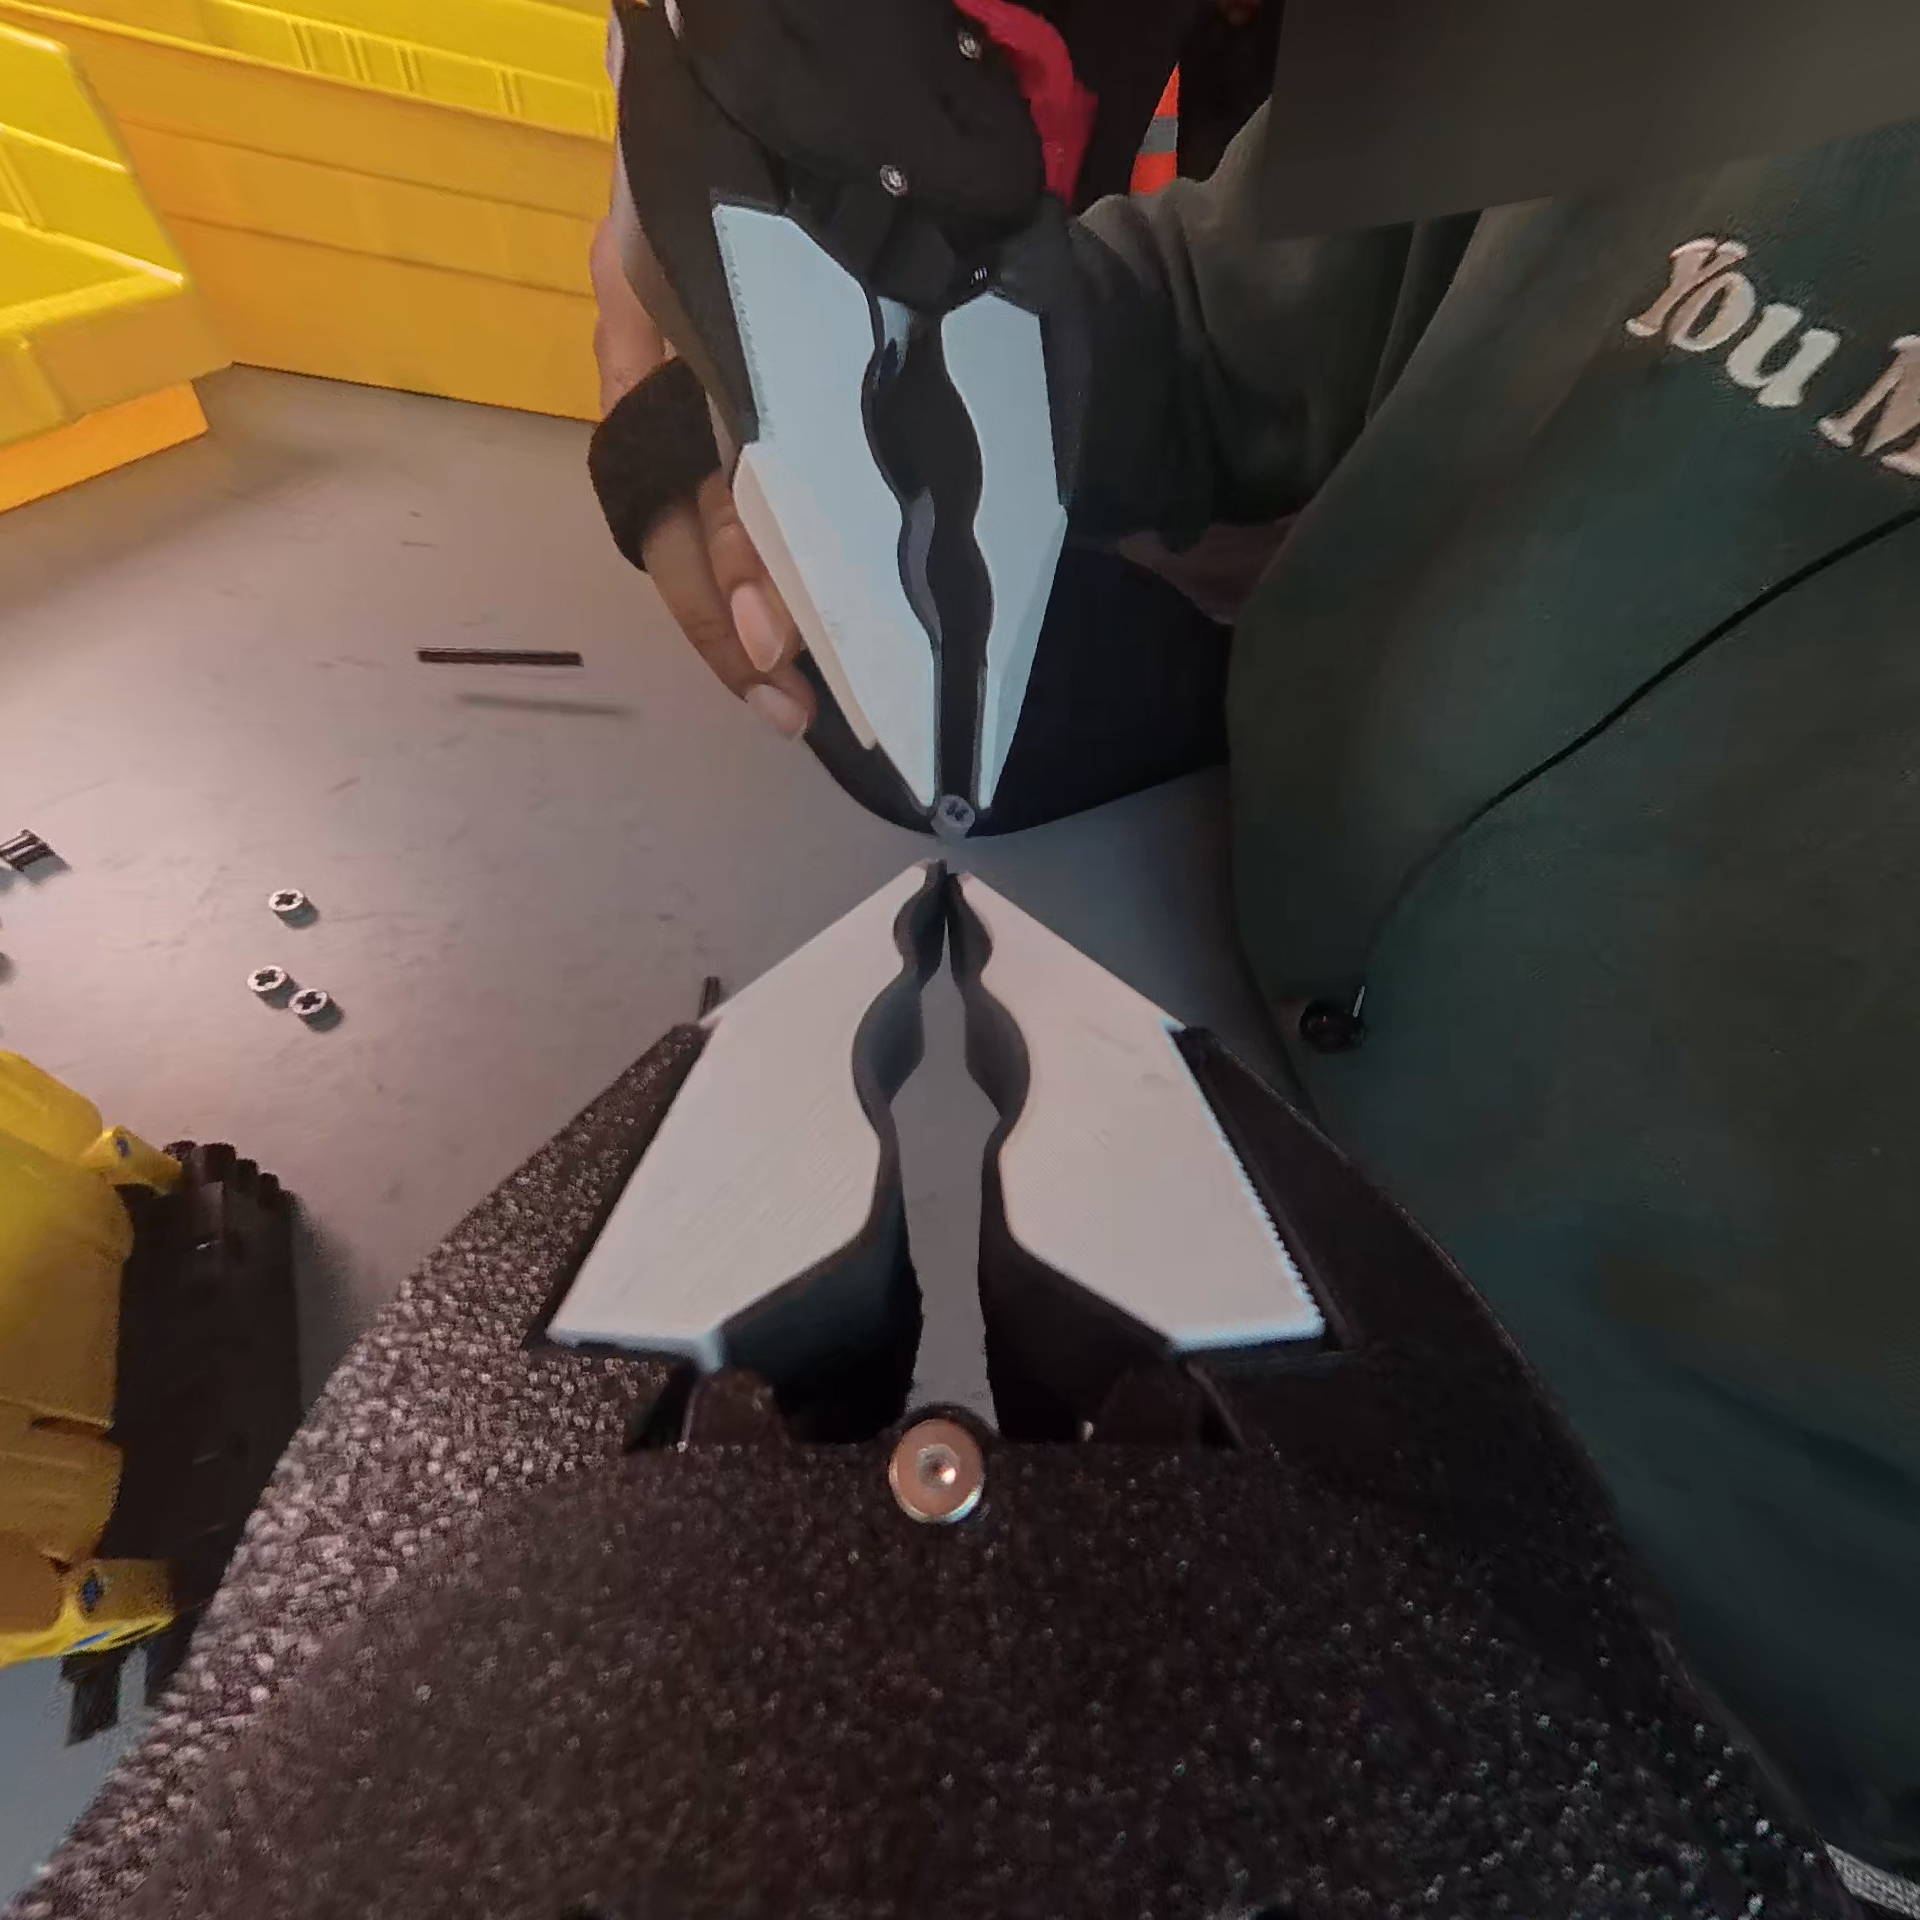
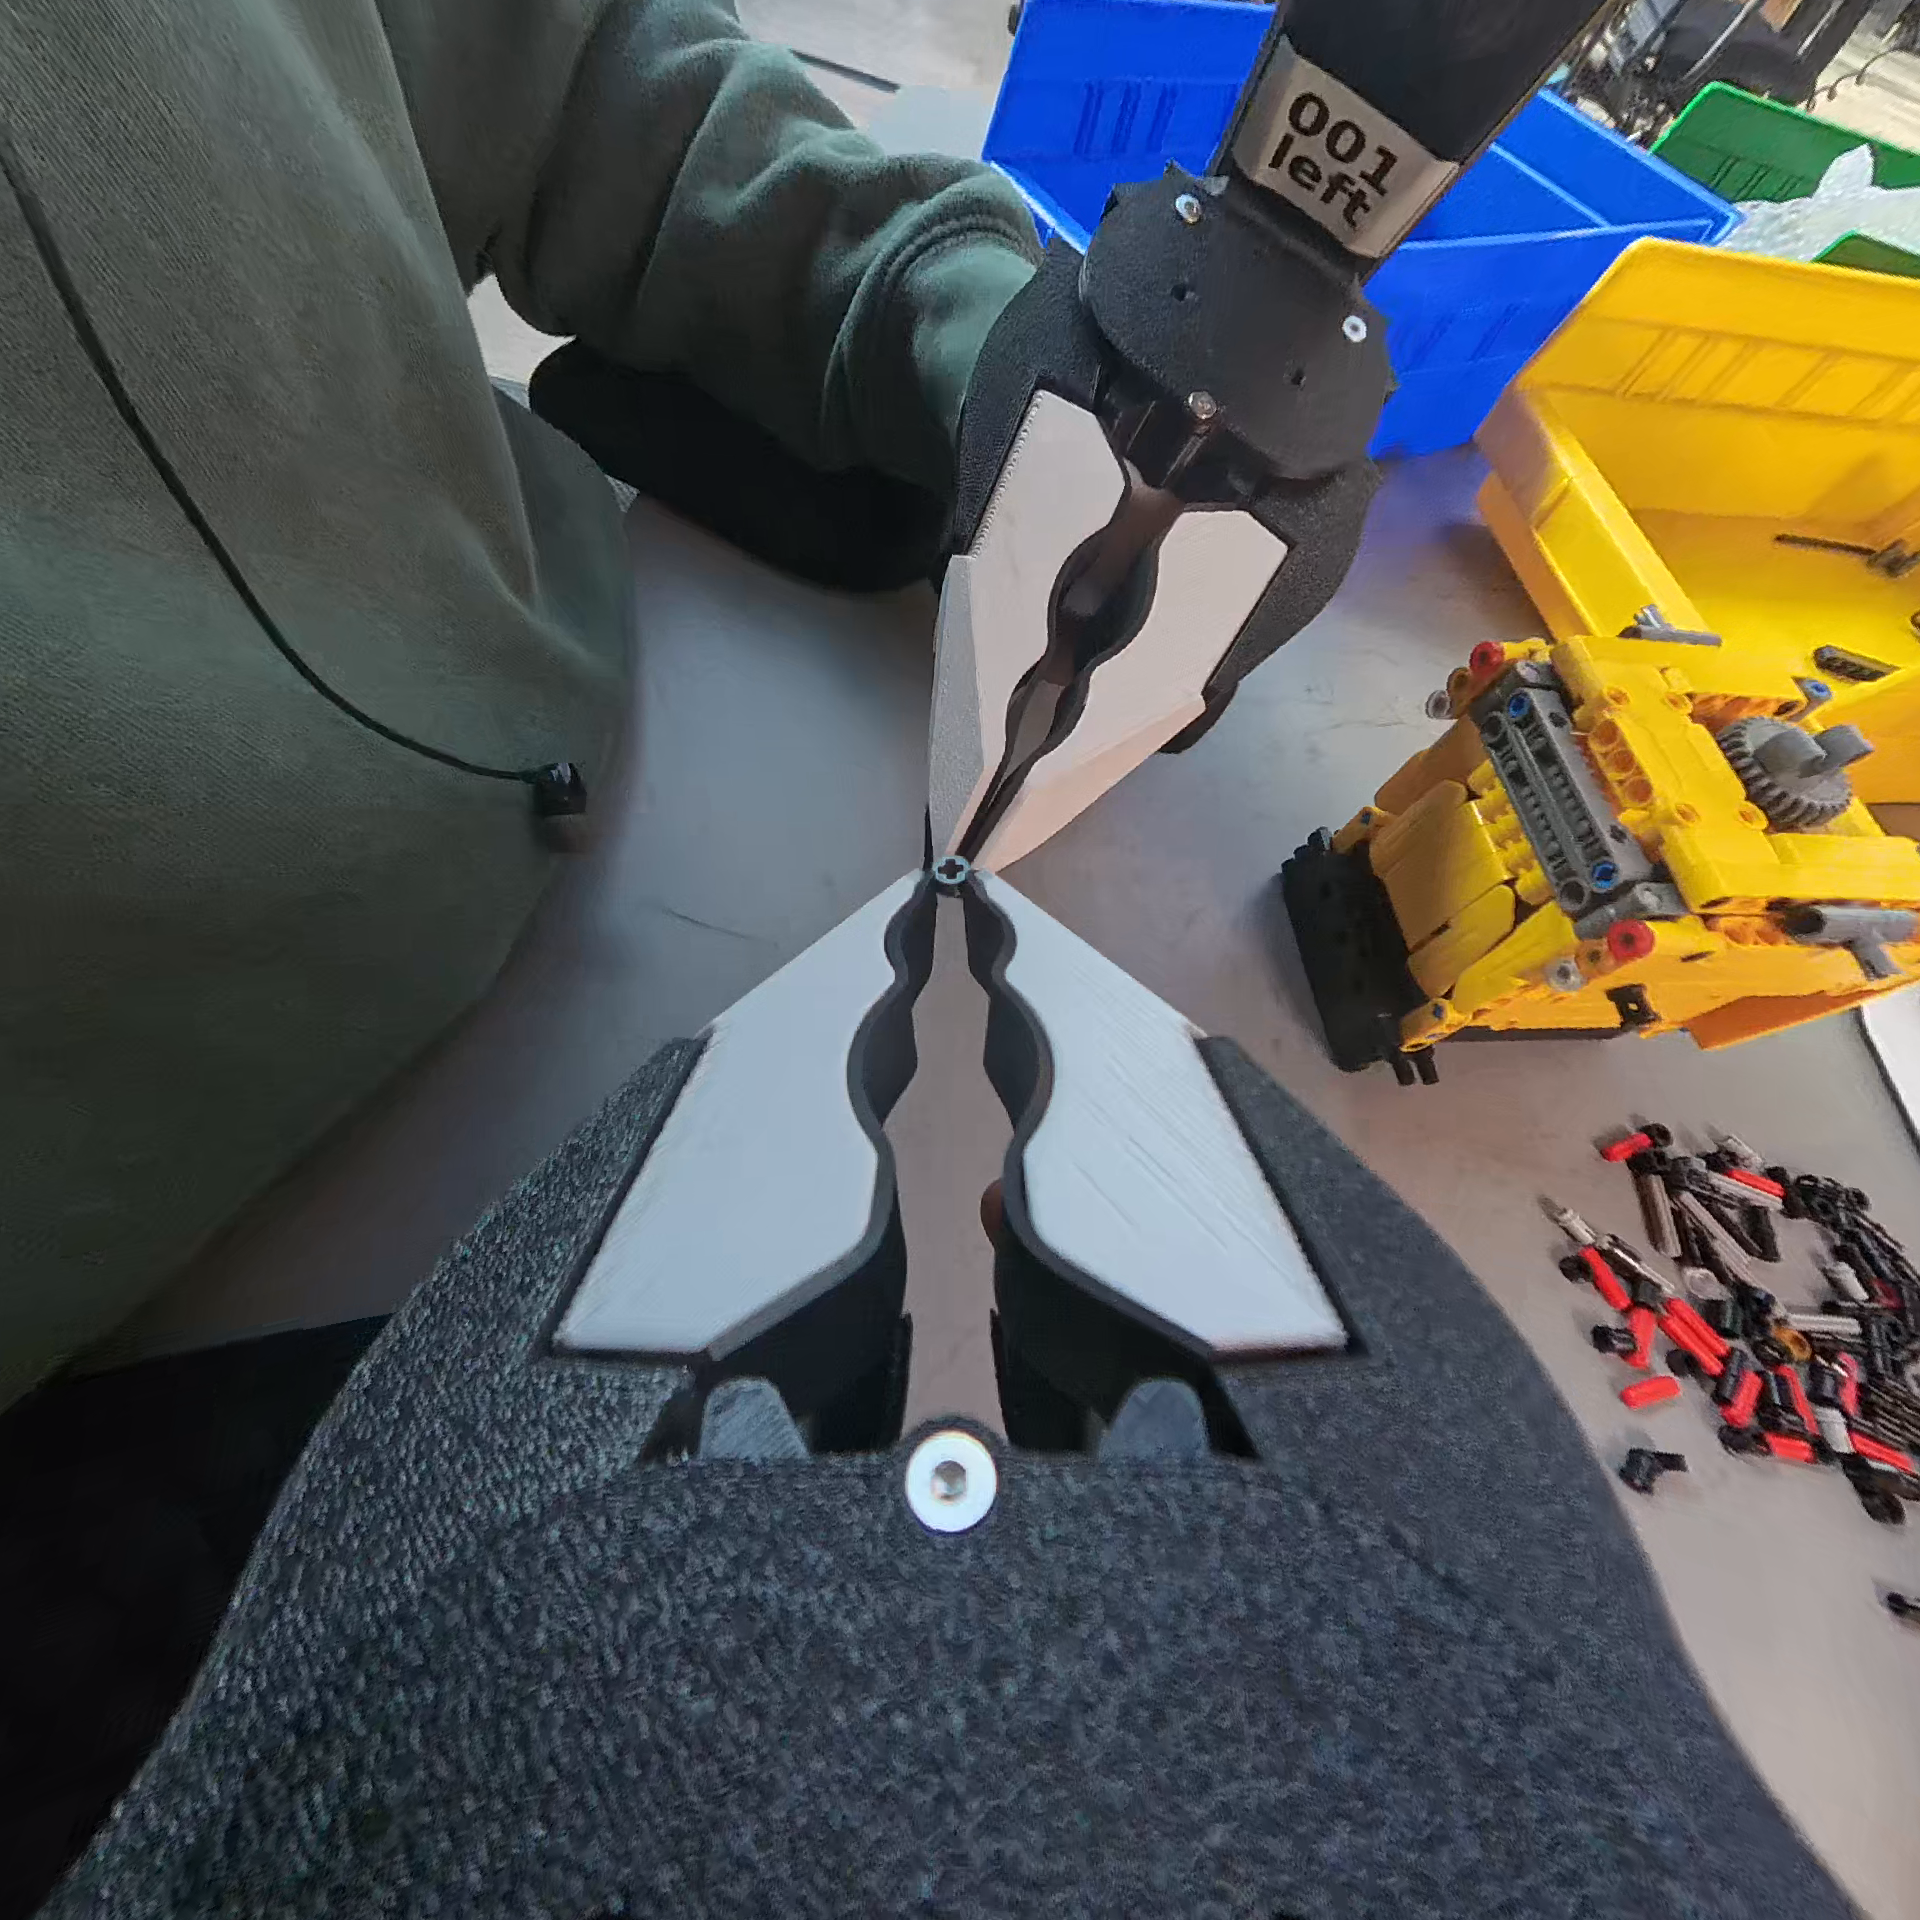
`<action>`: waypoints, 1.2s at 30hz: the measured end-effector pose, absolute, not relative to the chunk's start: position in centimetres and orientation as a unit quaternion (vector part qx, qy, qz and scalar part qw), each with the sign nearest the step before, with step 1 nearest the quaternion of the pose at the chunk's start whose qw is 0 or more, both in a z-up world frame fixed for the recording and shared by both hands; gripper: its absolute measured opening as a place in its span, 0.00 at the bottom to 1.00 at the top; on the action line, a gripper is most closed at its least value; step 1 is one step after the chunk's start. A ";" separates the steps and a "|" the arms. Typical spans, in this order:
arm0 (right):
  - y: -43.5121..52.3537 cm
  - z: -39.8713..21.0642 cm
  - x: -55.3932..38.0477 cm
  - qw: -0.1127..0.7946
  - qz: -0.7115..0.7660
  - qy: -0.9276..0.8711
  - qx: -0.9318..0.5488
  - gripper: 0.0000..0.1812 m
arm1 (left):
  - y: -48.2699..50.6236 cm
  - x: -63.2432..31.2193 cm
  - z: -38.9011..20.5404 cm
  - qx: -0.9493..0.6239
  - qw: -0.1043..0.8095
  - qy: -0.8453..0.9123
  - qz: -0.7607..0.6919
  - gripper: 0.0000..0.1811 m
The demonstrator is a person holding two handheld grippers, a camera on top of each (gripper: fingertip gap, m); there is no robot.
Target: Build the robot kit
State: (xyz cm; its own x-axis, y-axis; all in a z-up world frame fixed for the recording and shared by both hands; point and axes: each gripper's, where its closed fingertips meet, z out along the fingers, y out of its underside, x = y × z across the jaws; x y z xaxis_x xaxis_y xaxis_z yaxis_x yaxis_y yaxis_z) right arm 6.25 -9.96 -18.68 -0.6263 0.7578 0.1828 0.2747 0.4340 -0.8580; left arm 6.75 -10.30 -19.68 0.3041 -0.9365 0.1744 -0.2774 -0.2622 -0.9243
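Observation:
My right gripper (image 2: pixel 951 883) is shut on a small grey bush with a cross-shaped hole (image 2: pixel 951 871), pinched at the very fingertips above the grey table. In the left wrist view the bush (image 1: pixel 954 817) sits at the tip of the right gripper (image 1: pixel 957 802), which a hand holds from above. My left gripper (image 1: pixel 940 875) is shut, tip to tip with the right one and just short of the bush. I see nothing between its tips. It also shows in the right wrist view (image 2: pixel 940 844), coming down from above.
A yellow brick-built vehicle (image 2: pixel 1621 862) stands on the table at right, beside a pile of red, black and grey pins (image 2: pixel 1766 1299). Yellow (image 2: pixel 1766 416) and blue (image 2: pixel 1475 208) bins stand behind. Loose bushes (image 1: pixel 291 904) and a black axle (image 1: pixel 499 657) lie at left. A person's green hoodie (image 2: pixel 260 520) is close by. The tips of both grippers are at nearly the same place.

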 end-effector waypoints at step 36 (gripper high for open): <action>-4.7 -22.7 6.1 0.233 0.374 -0.787 -0.432 0.09 | -5.9 4.5 -23.7 -0.772 0.426 0.418 -0.218 0.01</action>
State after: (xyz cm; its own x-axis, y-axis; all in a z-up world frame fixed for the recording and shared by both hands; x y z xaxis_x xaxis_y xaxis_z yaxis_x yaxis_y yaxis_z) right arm 6.08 -4.74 -22.74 -0.5187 0.8538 0.0432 0.5061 0.3474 -0.7894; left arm 4.53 -5.86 -23.71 0.5554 -0.8313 -0.0202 -0.4599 -0.2869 -0.8403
